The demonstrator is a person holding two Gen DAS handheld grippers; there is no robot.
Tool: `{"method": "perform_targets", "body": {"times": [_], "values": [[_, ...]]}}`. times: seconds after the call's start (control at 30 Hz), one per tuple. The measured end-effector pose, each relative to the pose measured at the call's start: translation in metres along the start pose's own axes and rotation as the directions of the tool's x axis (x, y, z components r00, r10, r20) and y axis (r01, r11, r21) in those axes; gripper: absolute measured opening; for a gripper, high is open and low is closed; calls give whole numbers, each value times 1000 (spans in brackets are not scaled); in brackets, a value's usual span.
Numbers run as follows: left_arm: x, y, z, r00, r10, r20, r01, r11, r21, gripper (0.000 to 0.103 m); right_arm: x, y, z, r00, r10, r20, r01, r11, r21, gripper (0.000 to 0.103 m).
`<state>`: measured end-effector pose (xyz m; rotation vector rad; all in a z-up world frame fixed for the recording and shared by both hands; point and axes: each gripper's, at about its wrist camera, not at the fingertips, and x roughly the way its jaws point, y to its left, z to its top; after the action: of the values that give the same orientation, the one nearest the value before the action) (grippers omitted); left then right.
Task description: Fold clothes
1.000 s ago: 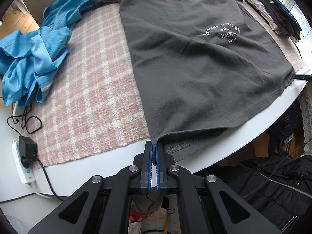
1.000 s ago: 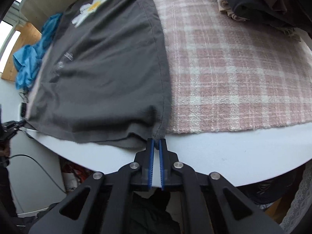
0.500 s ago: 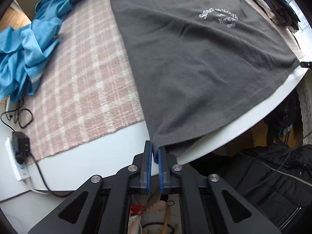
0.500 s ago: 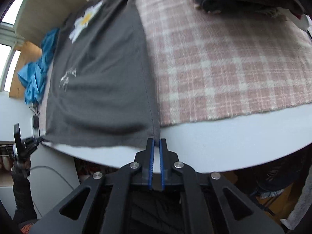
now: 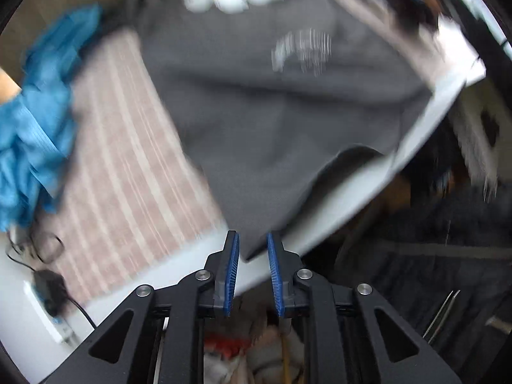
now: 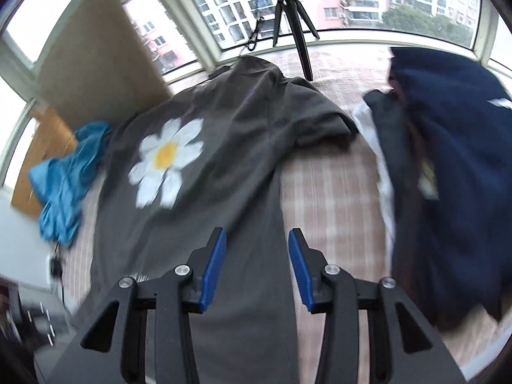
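A dark grey T-shirt (image 5: 272, 121) with a white daisy print (image 6: 166, 163) lies spread on a pink plaid cloth (image 5: 128, 176). In the blurred left wrist view, my left gripper (image 5: 252, 235) hovers at the table's near edge. Its jaws are opening, with the shirt's hem corner loose between the blue pads (image 5: 231, 265), which do not press on it. My right gripper (image 6: 257, 232) hangs above the shirt's (image 6: 224, 128) right side seam. Its jaws are opening too, and nothing is between them.
A crumpled blue garment (image 5: 35, 121) lies left of the shirt. A pile of dark clothes (image 6: 448, 160) fills the right side. A tripod (image 6: 291, 9) stands at the window end. A power strip with cable (image 5: 51, 304) sits at the near left, and a dark jacket (image 5: 432, 256) is below the white table edge (image 5: 352, 198).
Both grippers were shut on the shirt's hem corners and have let go. The right one has swung forward over the shirt toward the daisy print. The left one stays at the edge.
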<state>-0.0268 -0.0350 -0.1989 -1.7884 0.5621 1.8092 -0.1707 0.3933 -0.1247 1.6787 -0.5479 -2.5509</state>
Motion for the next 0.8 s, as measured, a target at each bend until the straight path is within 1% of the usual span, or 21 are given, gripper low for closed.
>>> {"method": "perform_targets", "body": {"times": [0.03,0.1,0.17,0.23,0.27,0.3,0.33,0.4,0.43,0.53,0.57,0.6,0.67,0.73,0.8], "values": [[14,7,-8,999,2,-44,-3,1000,-22,18,21,-6,14,1000,0,-18,1,999,38,40],[24,28,-22,996,-6,-86,-2,995,-95,17,59,-18,41,999,6,-49,0,993,118,40],[35,50,-36,992,-18,-127,-4,986,-168,17,76,-25,55,999,-11,-52,18,989,148,40],[28,68,-38,994,-15,-106,-10,974,-225,17,88,-29,65,998,-33,-49,41,985,165,39],[24,78,-39,995,-13,-94,-12,967,-254,17,89,-30,68,999,-23,-34,28,986,162,29],[20,87,-40,996,-10,-83,-14,959,-282,17,86,-31,70,1000,3,-11,-1,989,150,5],[18,91,-38,997,-5,-75,-17,954,-298,17,83,-29,71,1000,12,0,-12,991,132,1],[13,99,-35,998,5,-60,-25,944,-330,16,67,-21,77,1000,-4,26,3,998,55,1],[12,99,-33,998,12,-55,-29,940,-339,16,59,-21,82,998,-23,53,21,999,31,1],[12,93,-23,998,37,-49,-53,934,-353,16,35,-28,107,983,-99,158,99,995,8,1],[13,88,-19,998,45,-47,-59,932,-358,16,34,-31,108,984,-101,148,100,995,10,1],[13,83,-16,998,52,-44,-65,930,-363,16,38,-33,105,991,-85,105,83,996,19,2],[15,72,-11,999,29,-29,-38,924,-379,18,47,-37,98,999,-51,18,50,998,40,3],[19,60,-6,999,33,-35,-44,925,-378,19,56,-41,91,998,-15,-67,19,998,63,12],[24,52,1,998,41,-38,-53,922,-384,18,69,-40,86,993,17,-114,-8,997,72,36]]}}
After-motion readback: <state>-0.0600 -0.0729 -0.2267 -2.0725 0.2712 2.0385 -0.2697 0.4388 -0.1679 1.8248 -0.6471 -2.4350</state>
